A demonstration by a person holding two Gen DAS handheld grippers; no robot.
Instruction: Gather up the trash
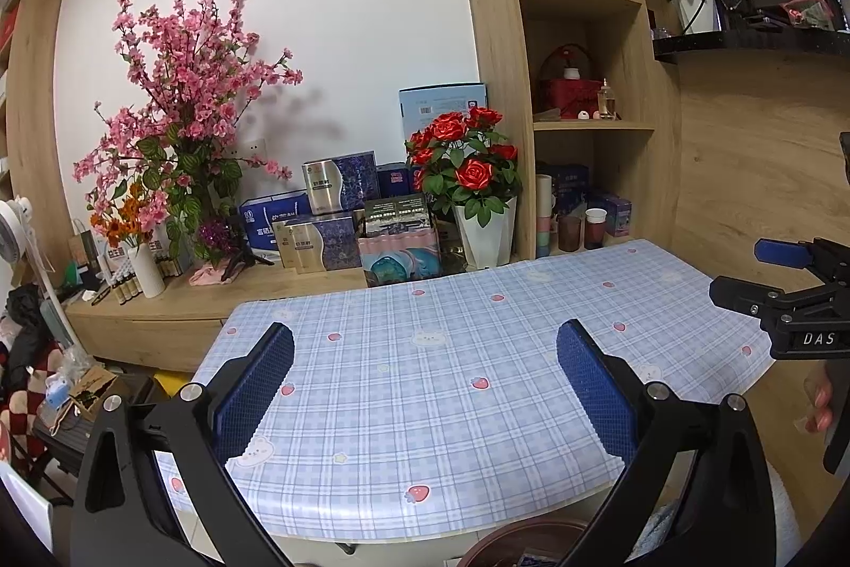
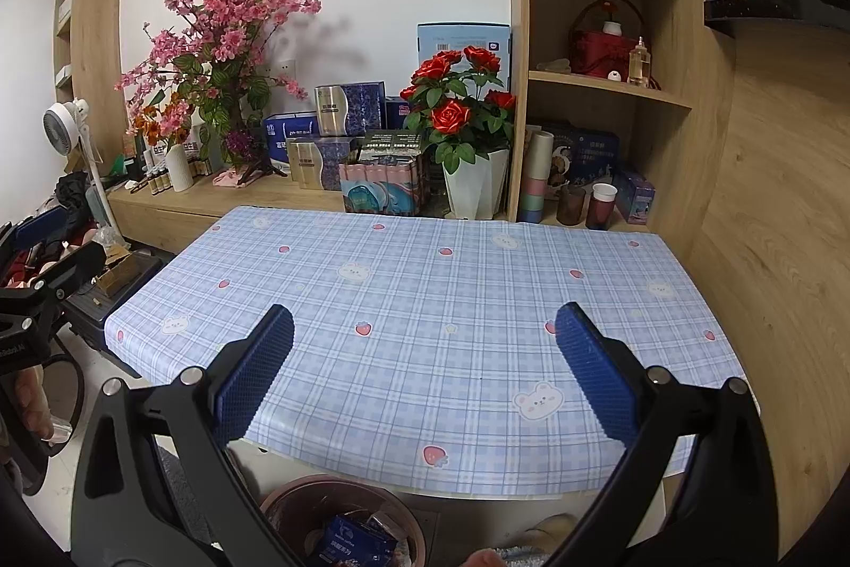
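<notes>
Left gripper (image 1: 425, 386) jaws spread, empty. Right gripper (image 2: 425, 381) jaws spread, empty. Table (image 2: 478, 290) showed no trash. Trash (image 2: 356, 540) lay in bin (image 2: 297, 498), below near edge, nearer right gripper.

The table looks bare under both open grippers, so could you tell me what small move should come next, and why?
Probably draw both grippers back and finish. The tablecloth shows no loose trash in either view, the bin below the near edge already holds wrappers, and the left gripper and right gripper are both open and empty. The clutter on the shelf looks like stored goods, not trash.
</notes>
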